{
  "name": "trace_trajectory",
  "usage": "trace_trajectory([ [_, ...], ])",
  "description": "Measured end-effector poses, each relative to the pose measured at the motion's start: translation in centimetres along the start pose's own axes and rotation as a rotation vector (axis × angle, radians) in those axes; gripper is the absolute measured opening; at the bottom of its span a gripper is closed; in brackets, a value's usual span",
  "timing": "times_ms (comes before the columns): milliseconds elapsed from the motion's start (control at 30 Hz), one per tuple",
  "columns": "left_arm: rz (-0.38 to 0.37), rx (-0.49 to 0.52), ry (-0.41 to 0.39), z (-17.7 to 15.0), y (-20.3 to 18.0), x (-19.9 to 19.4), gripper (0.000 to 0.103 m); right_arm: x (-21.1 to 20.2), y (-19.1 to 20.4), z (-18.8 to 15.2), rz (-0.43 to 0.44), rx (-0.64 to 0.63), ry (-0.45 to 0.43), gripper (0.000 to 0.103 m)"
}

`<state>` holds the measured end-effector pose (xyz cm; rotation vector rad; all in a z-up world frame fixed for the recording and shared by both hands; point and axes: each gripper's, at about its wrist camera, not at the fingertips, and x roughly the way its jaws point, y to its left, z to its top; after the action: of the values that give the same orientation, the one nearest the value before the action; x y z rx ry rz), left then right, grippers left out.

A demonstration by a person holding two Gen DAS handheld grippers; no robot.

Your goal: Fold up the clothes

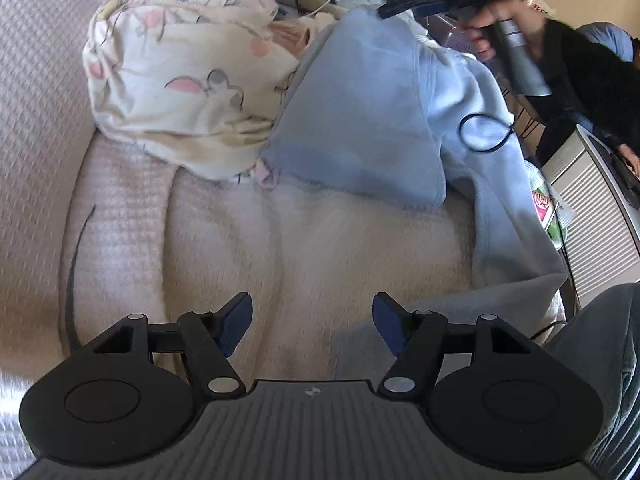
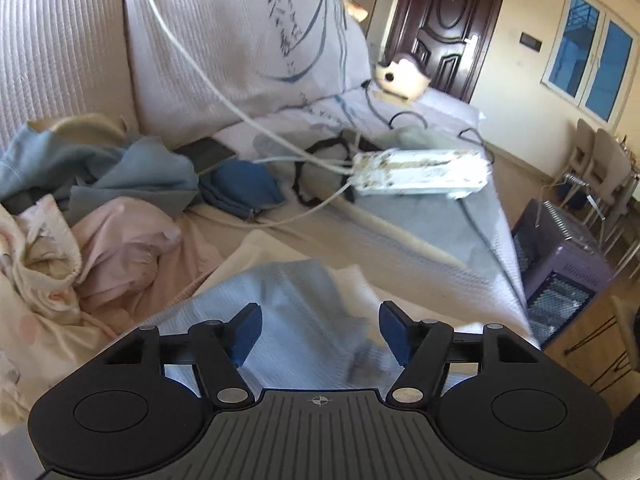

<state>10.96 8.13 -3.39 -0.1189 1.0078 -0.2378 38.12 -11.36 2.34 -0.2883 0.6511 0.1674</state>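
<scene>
Now, from the left wrist view, the left hand-held gripper [image 1: 312,326] hangs over a pale woven sofa cover [image 1: 280,248], its blue pads standing apart with nothing between them. The light blue garment [image 1: 360,120] lies beyond the gripper and to the right, partly folded over itself, its lower edge trailing down the right side toward the sofa's front edge. A black hair tie [image 1: 484,132] rests on the garment's right part. Touching the garment's left side is a crumpled cream garment with a pink and grey print [image 1: 176,80]. Above the blue garment's far end, the right hand-held gripper [image 1: 404,2] is in the air, held by a hand [image 1: 486,34] with a dark sleeve; its jaws cannot be judged from this view.

In the right wrist view, the right hand-held gripper [image 2: 320,332] has its pads apart, and they press on nothing. The light blue garment [image 2: 296,304] lies directly beneath and between them, untouched by the pads. Left of that garment sits a pink garment [image 2: 128,240] and the printed cream one [image 2: 40,272]. Beyond the blue garment, a white power strip [image 2: 420,176] with white cables [image 2: 208,76] lies on the sofa, near a dark blue cloth [image 2: 244,188]. Right of the blue garment, off the sofa, stands a grey heater [image 2: 560,264].
</scene>
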Motion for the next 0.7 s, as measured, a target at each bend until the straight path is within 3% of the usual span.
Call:
trace_trajectory([
  [133,-0.011,0.035,0.017,-1.2,-1.1,-0.3,0.064,-3.9,-1.3,-1.1,0.025,-0.052,-0.010,0.070],
  [367,-0.055,0.138,-0.002,-3.6,-3.8,-1.0,0.064,-13.6,-3.0,-6.0,0.202,-0.202,0.030,0.070],
  [533,-0.061,0.204,0.011,-4.5,-5.0,0.1,0.064,-21.7,-5.4,-9.2,0.339,-0.158,0.021,0.070],
  [700,0.005,0.185,0.019,-4.5,-5.4,0.9,0.064,-24.8,-4.8,-11.6,0.423,-0.113,0.055,0.070],
])
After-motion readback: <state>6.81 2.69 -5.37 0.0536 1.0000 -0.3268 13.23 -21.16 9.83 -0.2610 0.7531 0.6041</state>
